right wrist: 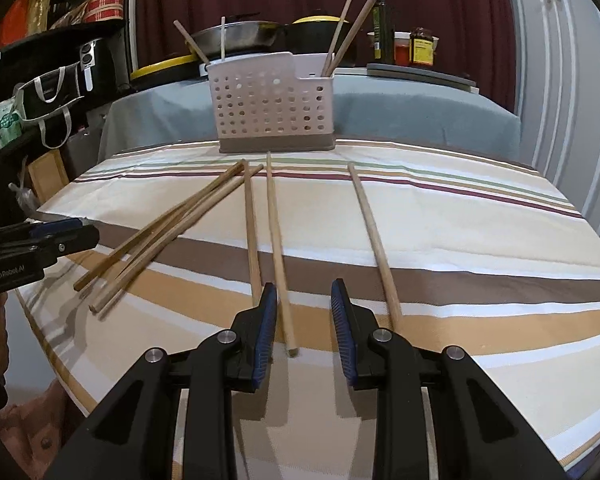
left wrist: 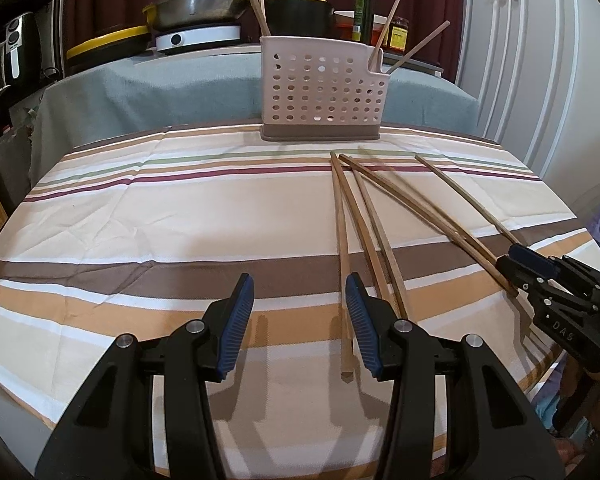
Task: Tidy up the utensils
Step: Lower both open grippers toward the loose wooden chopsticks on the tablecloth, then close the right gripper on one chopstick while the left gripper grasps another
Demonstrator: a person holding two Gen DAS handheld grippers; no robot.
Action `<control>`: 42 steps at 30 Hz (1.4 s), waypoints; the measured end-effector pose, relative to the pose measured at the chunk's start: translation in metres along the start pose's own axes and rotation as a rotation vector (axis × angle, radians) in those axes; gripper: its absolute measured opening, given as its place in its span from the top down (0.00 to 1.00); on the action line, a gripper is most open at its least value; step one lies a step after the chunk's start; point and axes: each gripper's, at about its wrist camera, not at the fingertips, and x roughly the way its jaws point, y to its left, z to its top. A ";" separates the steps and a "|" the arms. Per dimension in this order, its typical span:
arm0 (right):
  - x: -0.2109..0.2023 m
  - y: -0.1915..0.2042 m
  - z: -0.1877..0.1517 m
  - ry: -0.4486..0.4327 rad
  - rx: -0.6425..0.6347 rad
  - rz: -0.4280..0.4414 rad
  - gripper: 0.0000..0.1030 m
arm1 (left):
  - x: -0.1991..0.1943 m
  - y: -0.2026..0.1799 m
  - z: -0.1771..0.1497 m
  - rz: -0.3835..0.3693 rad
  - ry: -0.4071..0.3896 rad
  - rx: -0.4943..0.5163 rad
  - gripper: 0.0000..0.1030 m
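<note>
Several wooden chopsticks (left wrist: pixel 344 240) lie loose on the striped tablecloth (left wrist: pixel 140 220). Behind them stands a white perforated utensil holder (left wrist: pixel 324 88) with two chopsticks at each end. My left gripper (left wrist: pixel 300 320) is open just above the cloth, and the nearest chopstick's end lies just inside its right finger. In the right wrist view my right gripper (right wrist: pixel 305 328) is open and low, with one chopstick (right wrist: pixel 278 248) lying between its fingers, untouched. Another chopstick (right wrist: pixel 374 240) lies just right of it and a crossed bunch (right wrist: pixel 172 232) to the left, near the left gripper (right wrist: pixel 88 232). The holder (right wrist: pixel 272 104) stands at the back.
A grey-covered counter (left wrist: pixel 160 84) behind the table carries a pan (left wrist: pixel 200 8), a black pot with a yellow lid (left wrist: pixel 296 8), an oil bottle (left wrist: pixel 362 8) and jars. Black shelves with bags (right wrist: pixel 48 92) stand on the left, white cabinet doors (left wrist: pixel 520 60) on the right.
</note>
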 end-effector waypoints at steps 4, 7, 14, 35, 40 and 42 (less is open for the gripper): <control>0.001 0.000 -0.003 -0.005 0.005 -0.017 0.76 | 0.001 -0.002 -0.003 -0.003 0.000 0.005 0.55; -0.002 -0.006 -0.006 -0.017 0.035 -0.024 0.86 | 0.002 -0.004 -0.007 -0.011 0.003 0.011 0.55; -0.007 -0.010 -0.009 -0.034 0.064 -0.026 0.94 | 0.007 -0.011 -0.018 -0.039 0.014 0.043 0.63; -0.007 -0.012 -0.013 -0.075 0.092 -0.010 0.94 | 0.001 -0.018 -0.040 -0.023 -0.107 0.089 0.91; -0.008 -0.010 -0.013 -0.080 0.090 -0.017 0.94 | 0.000 -0.019 -0.041 -0.025 -0.109 0.094 0.94; -0.010 -0.009 -0.013 -0.084 0.088 -0.018 0.94 | -0.001 -0.020 -0.041 -0.018 -0.110 0.093 0.94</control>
